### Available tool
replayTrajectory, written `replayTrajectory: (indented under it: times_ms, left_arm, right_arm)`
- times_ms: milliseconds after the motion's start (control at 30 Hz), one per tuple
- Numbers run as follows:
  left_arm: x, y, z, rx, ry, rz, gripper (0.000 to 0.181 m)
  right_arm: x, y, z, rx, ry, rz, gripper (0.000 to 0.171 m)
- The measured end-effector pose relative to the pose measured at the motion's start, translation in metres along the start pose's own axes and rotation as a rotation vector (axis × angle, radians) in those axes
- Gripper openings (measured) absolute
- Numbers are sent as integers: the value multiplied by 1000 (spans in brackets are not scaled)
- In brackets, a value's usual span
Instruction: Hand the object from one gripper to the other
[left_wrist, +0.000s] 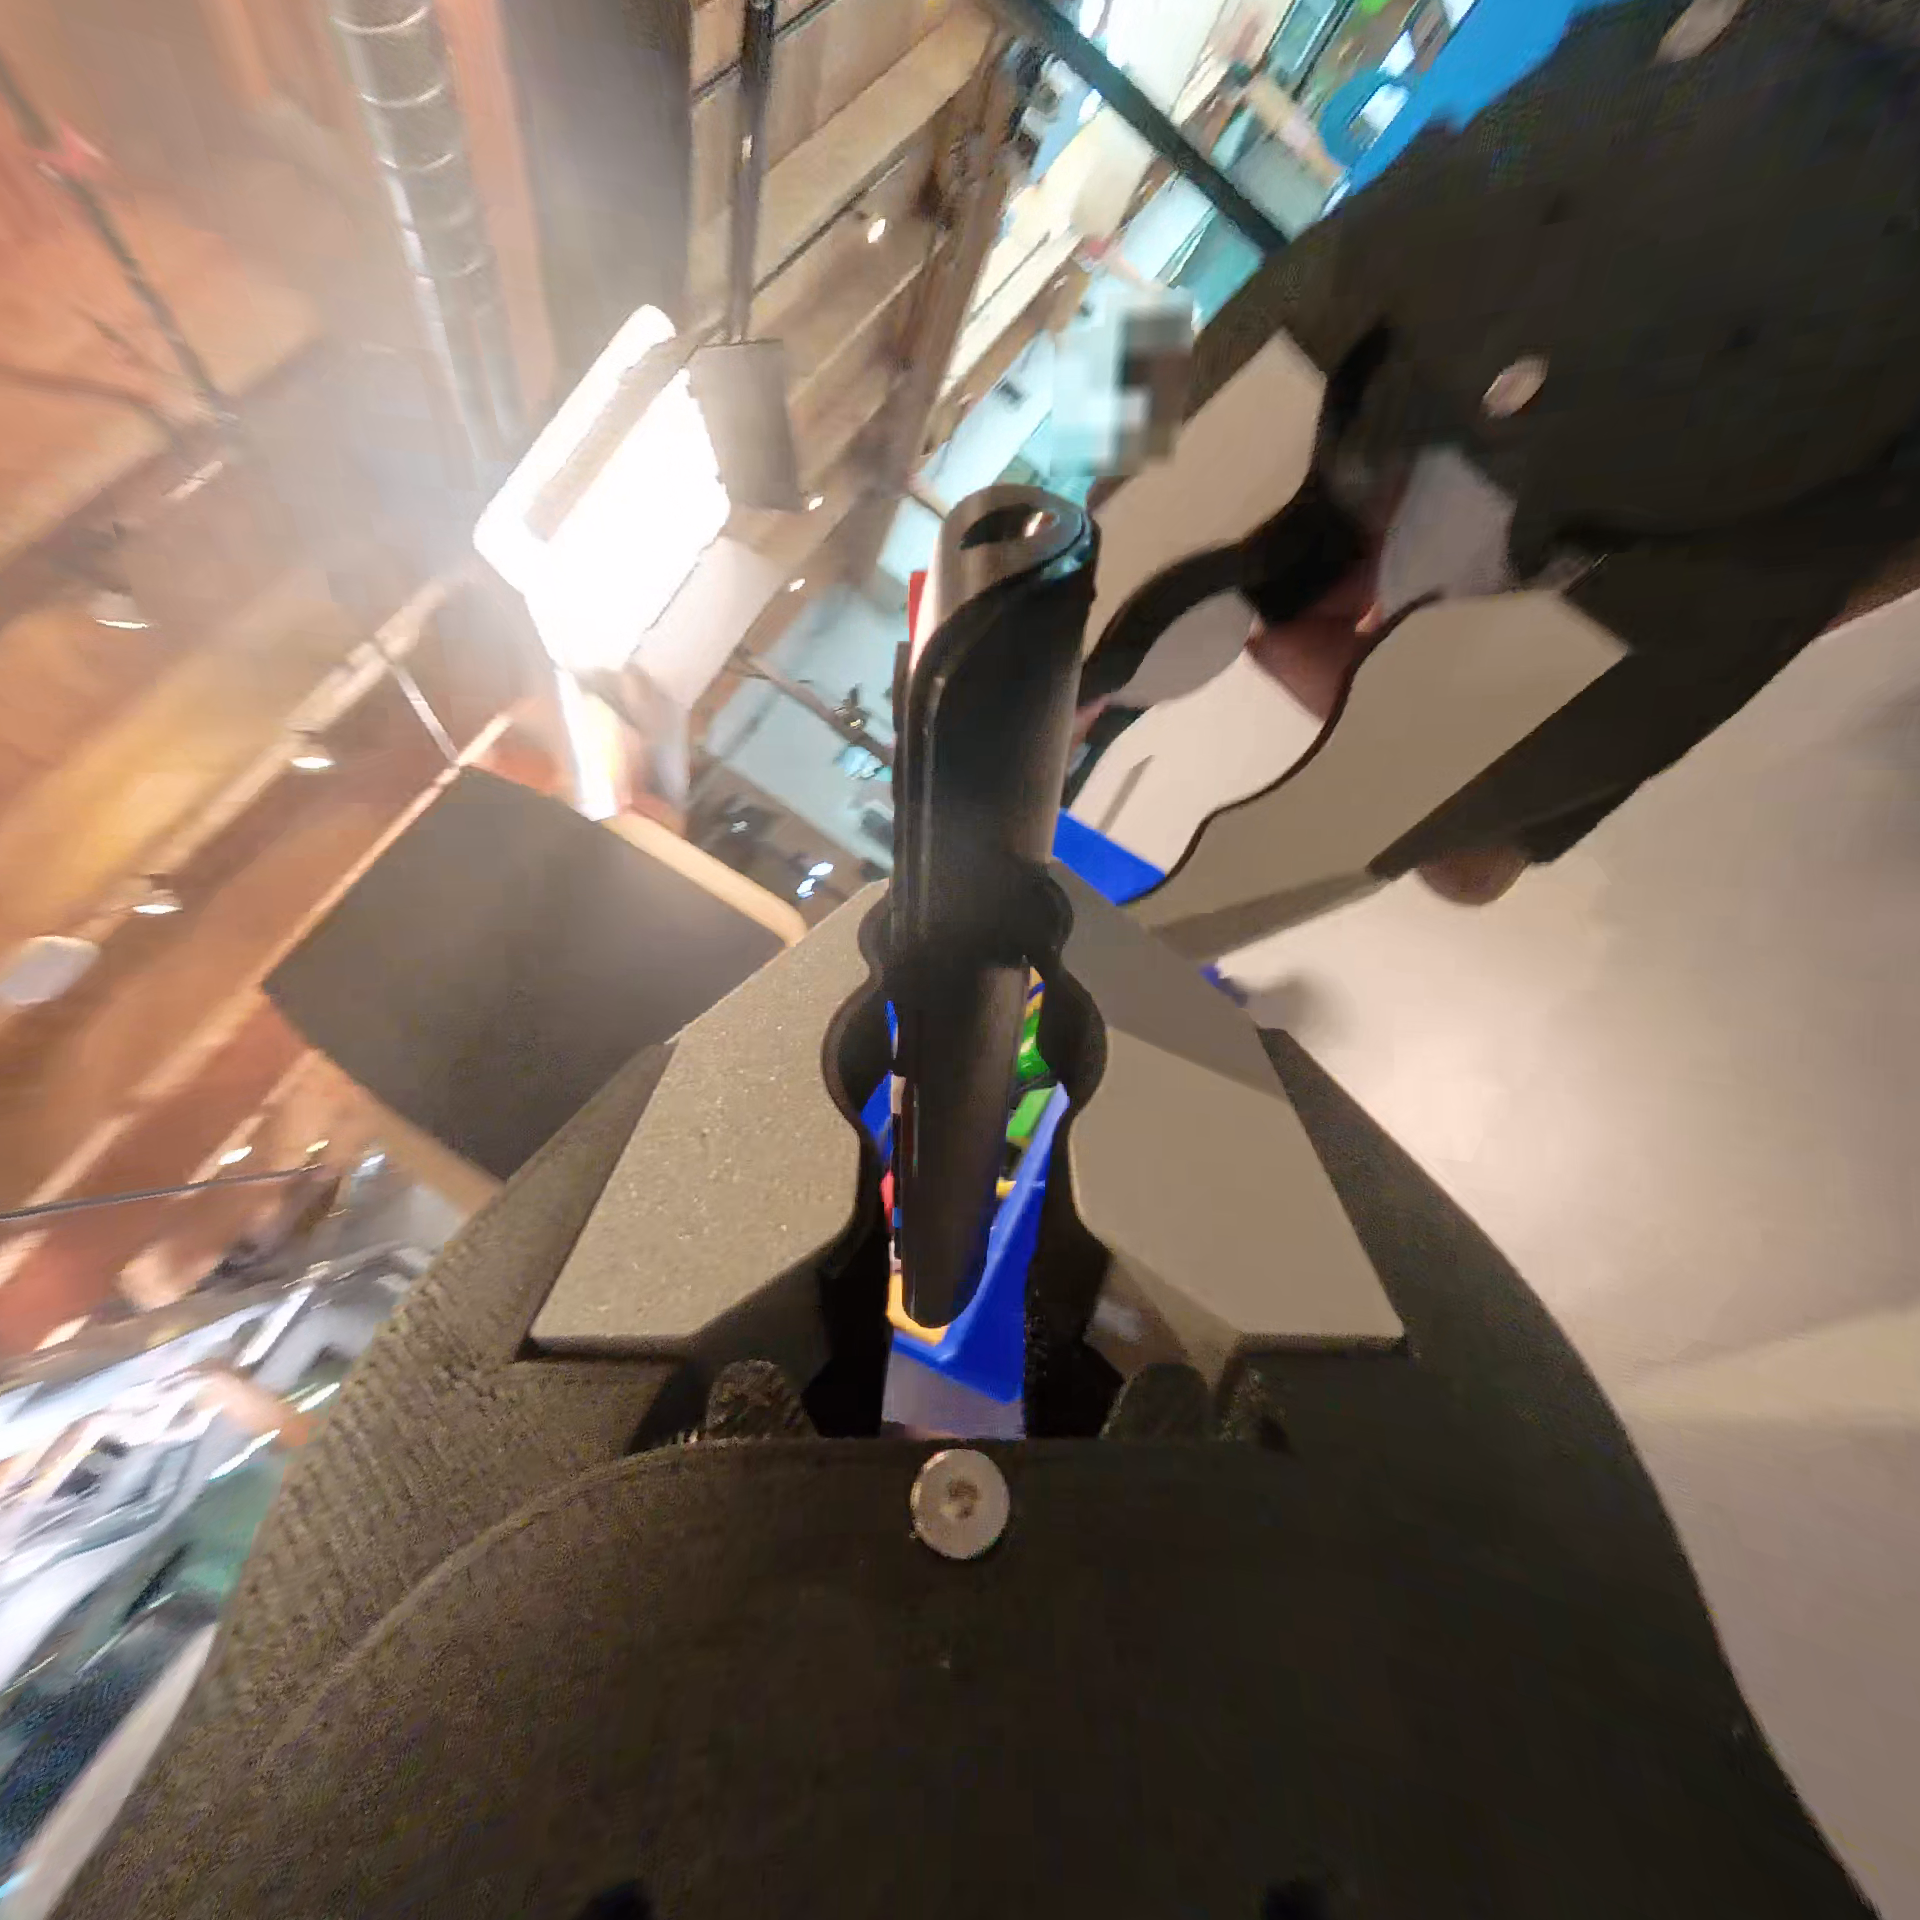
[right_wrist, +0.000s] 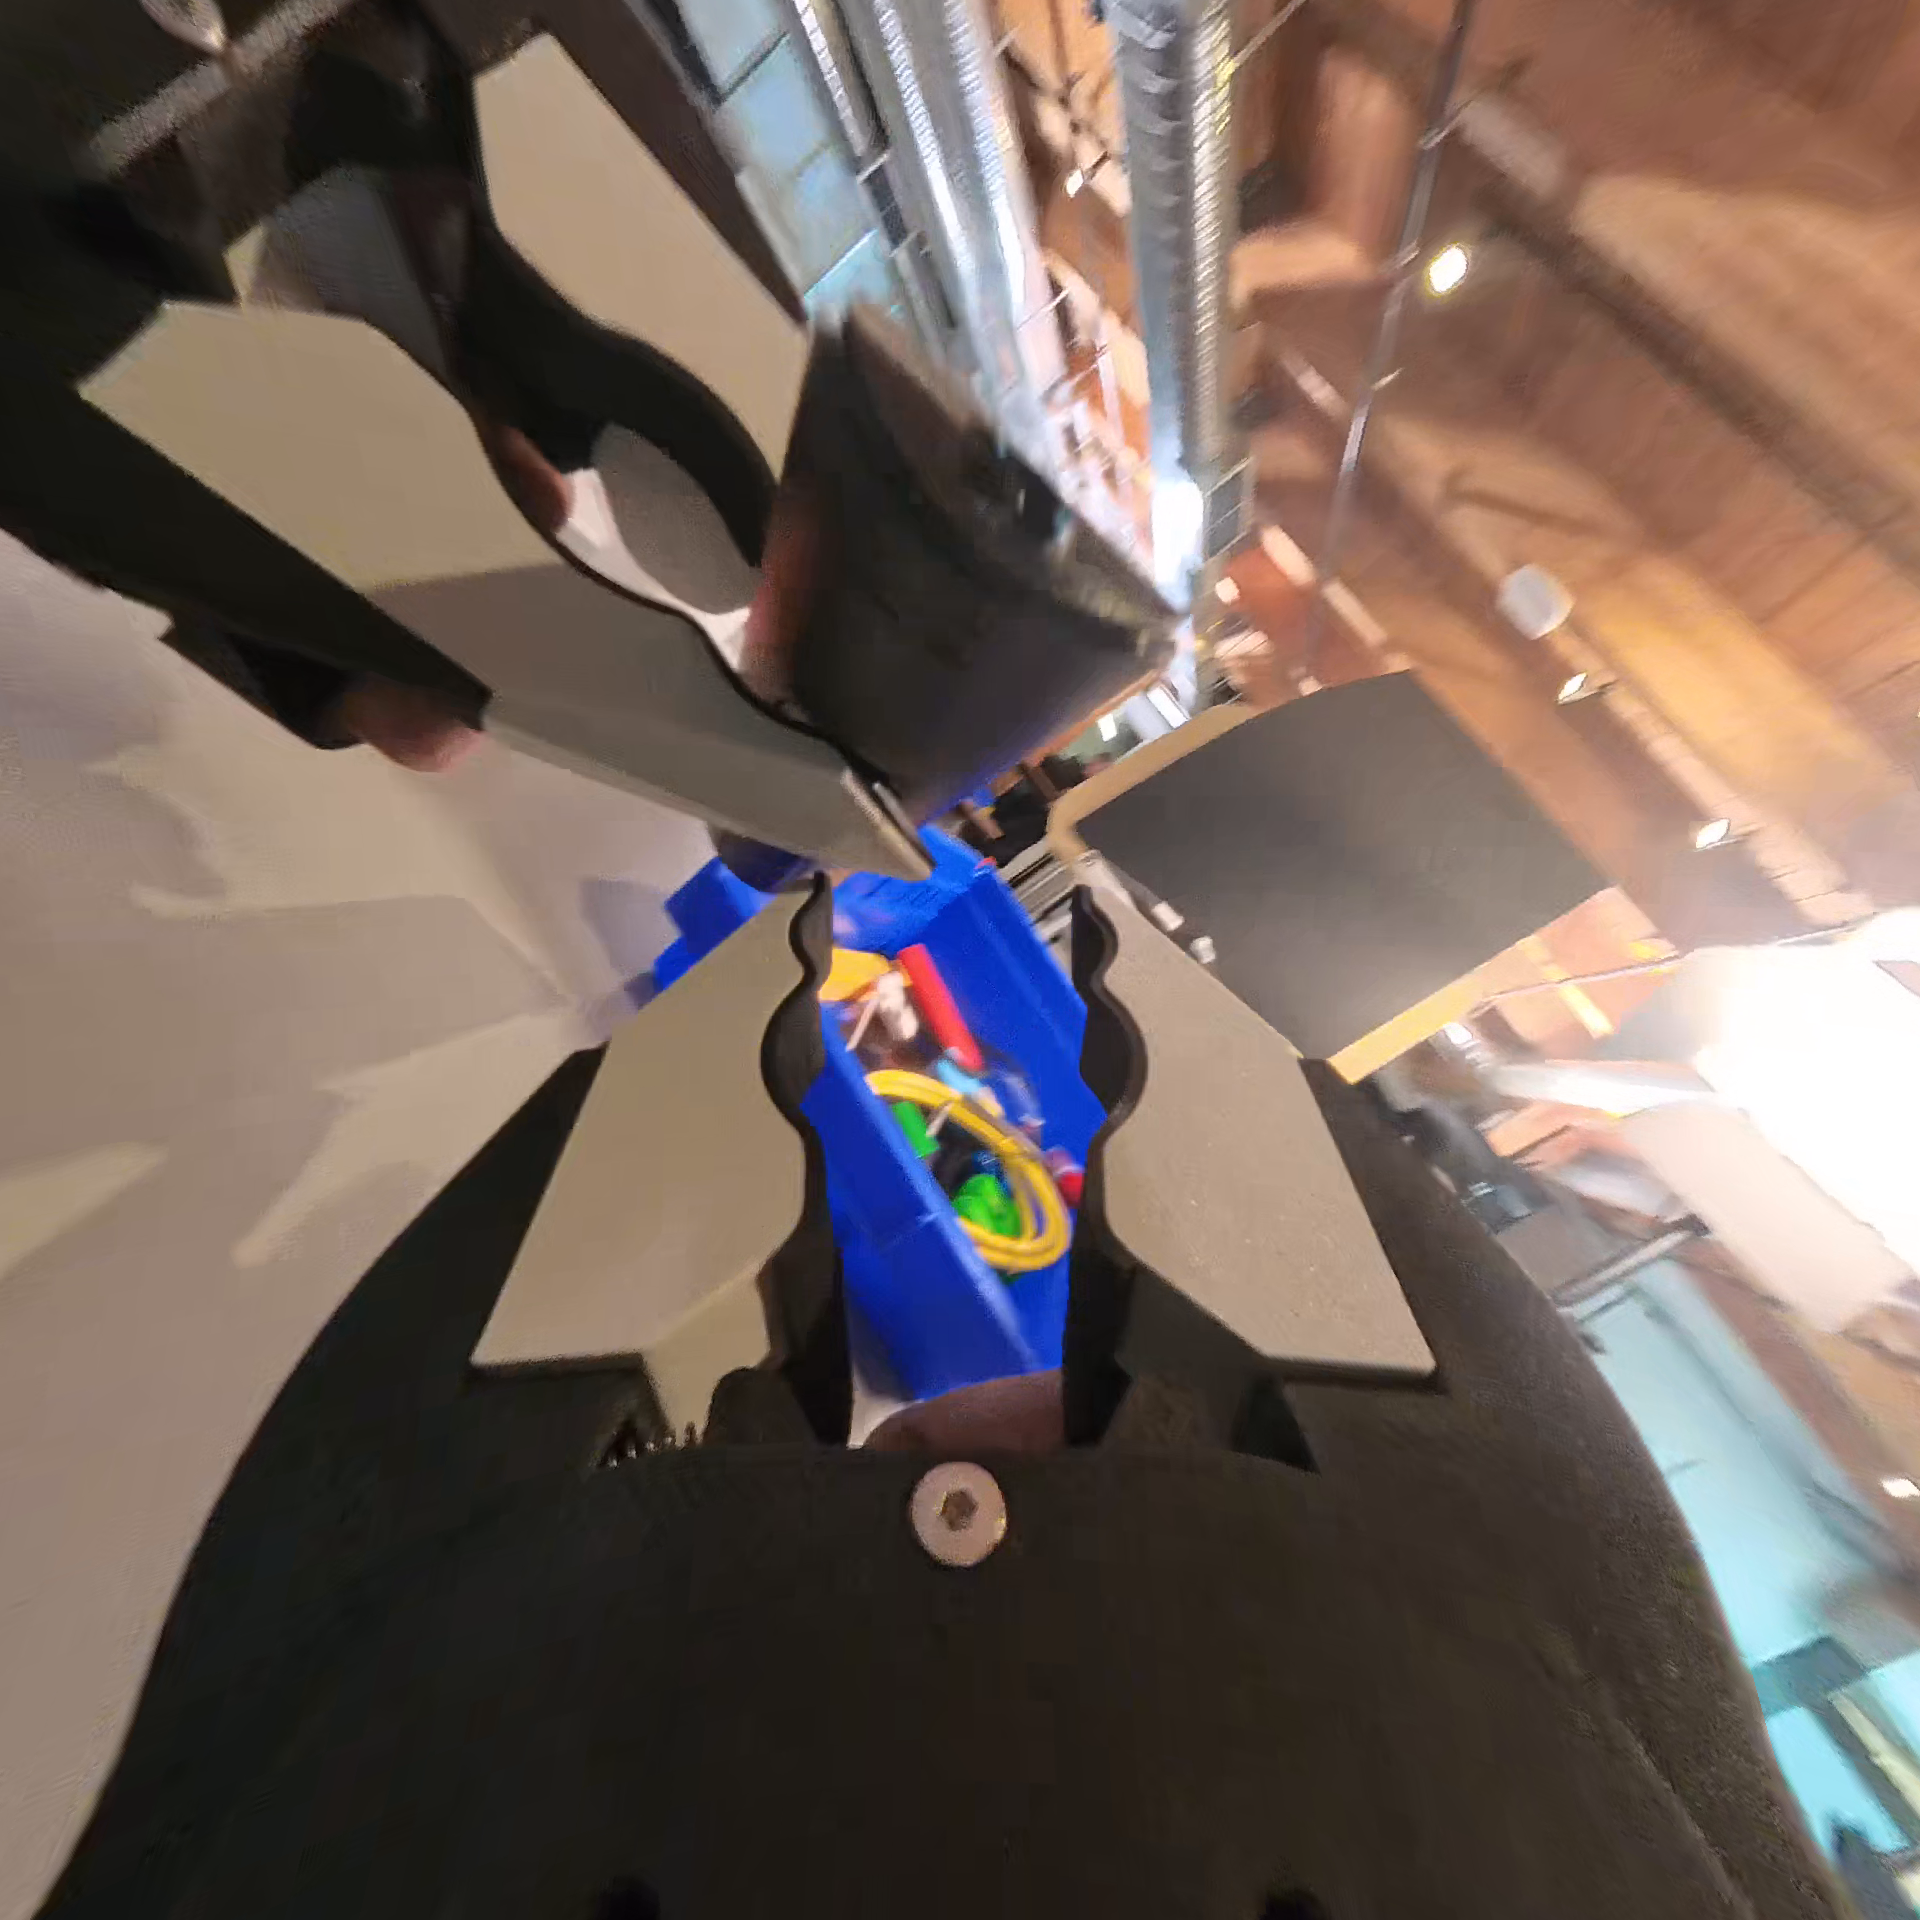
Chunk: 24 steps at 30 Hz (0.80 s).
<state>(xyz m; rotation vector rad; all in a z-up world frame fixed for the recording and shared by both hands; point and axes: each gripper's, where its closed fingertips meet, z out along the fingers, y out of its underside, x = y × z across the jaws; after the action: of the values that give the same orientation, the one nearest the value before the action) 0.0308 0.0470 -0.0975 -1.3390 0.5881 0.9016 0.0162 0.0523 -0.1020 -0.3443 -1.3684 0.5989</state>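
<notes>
My left gripper (left_wrist: 977, 914) is shut on a long black object (left_wrist: 997, 707) that sticks out past the fingertips, with a hole at its far end. My right gripper (left_wrist: 1132, 707) shows open just right of the object's far end, and the object is not between its jaws. In the right wrist view my right gripper (right_wrist: 948, 904) is open and empty. The left gripper's fingers (right_wrist: 623, 665) reach in from the upper left with the black object (right_wrist: 935, 571), ending just above my right fingertips.
A blue bin (right_wrist: 935, 1320) of coloured parts and a yellow cable sits on the white table (right_wrist: 208, 1039) below both grippers; it also shows between my left fingers (left_wrist: 966, 1340). A black panel (right_wrist: 1330, 862) stands behind the bin. A person's fingers hold each gripper.
</notes>
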Motion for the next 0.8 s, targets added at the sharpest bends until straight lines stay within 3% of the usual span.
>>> replayTrajectory:
  times_ms: [133,333,800]
  left_arm:
    - [-15,15,2,-87,-104,81,21]
    - [-16,47,5,-250,-118,284,21]
    - [0,49,9,-257,-61,461,22]
  right_arm:
    - [5,-13,-6,63,76,-126,48]
    - [-6,-19,-6,70,90,-296,53]
    - [-27,-8,2,8,22,-430,33]
